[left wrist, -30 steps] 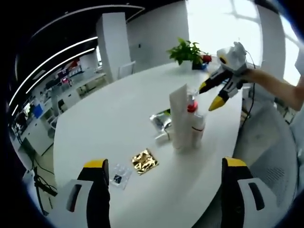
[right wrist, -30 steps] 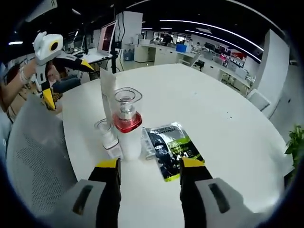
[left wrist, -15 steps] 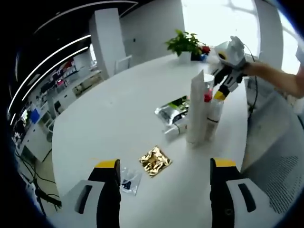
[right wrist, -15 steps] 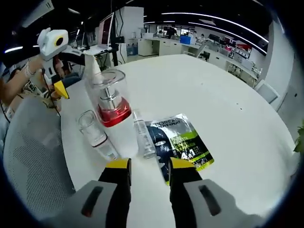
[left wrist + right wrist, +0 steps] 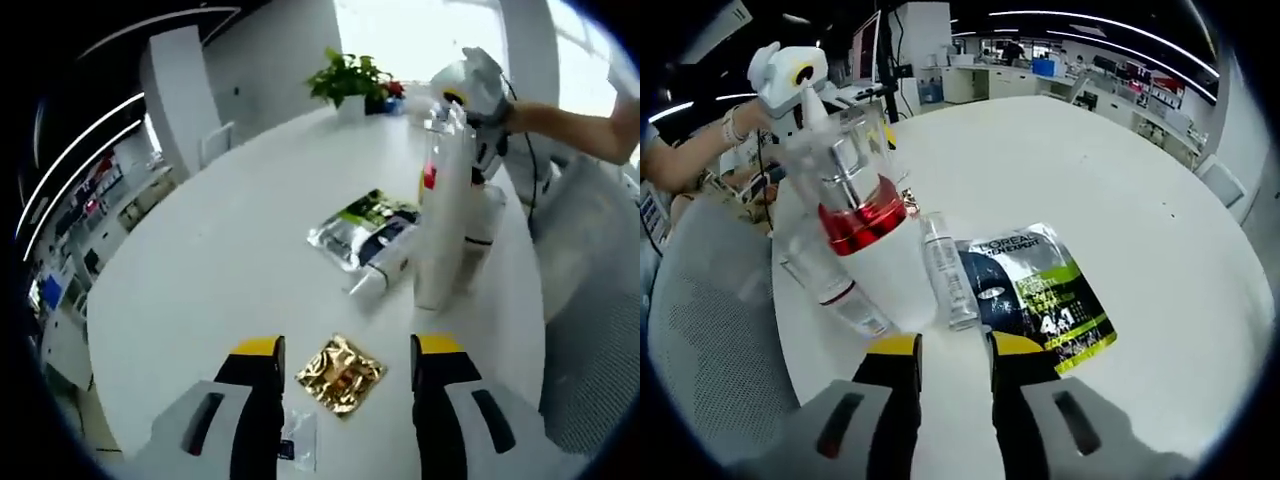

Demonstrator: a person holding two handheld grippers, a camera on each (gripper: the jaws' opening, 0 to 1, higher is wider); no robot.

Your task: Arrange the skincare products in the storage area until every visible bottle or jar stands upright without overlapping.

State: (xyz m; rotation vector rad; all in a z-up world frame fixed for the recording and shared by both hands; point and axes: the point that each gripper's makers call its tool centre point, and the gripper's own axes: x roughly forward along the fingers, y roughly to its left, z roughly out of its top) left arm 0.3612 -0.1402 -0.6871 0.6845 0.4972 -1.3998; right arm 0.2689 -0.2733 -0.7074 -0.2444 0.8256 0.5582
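Bench [image 5: 230, 250] of white, round-edged, carries the skincare things in the left gripper view. Near the view's bottom left lies a small clear packet [image 5: 298, 450], partly behind the left gripper [image 5: 345, 400], whose jaws stand apart with nothing between them. Between those jaws lies a crumpled gold sachet [image 5: 342, 374]. Farther off, a dark and green mask pack [image 5: 365, 226] lies flat, and a slim tube [image 5: 380, 277] lies on its side along the pack's near edge. Right of these a tall white tube [image 5: 440, 240] stands upright, with a pump bottle behind it, mostly hidden, its red band [image 5: 430, 180] just showing. A potted plant [image 5: 347, 80] sits at the bench's far edge.

In the right gripper view, the pump bottle [image 5: 875, 255] with the red collar and clear cap leans in the picture, just ahead of the right gripper [image 5: 950, 350]. Its jaws are narrowly parted; whether they touch the bottle cannot be told. A small clear-capped bottle [image 5: 835, 295] sits just left of it. To the right lies the slim tube [image 5: 945, 275], touching the mask pack [image 5: 1040, 300].
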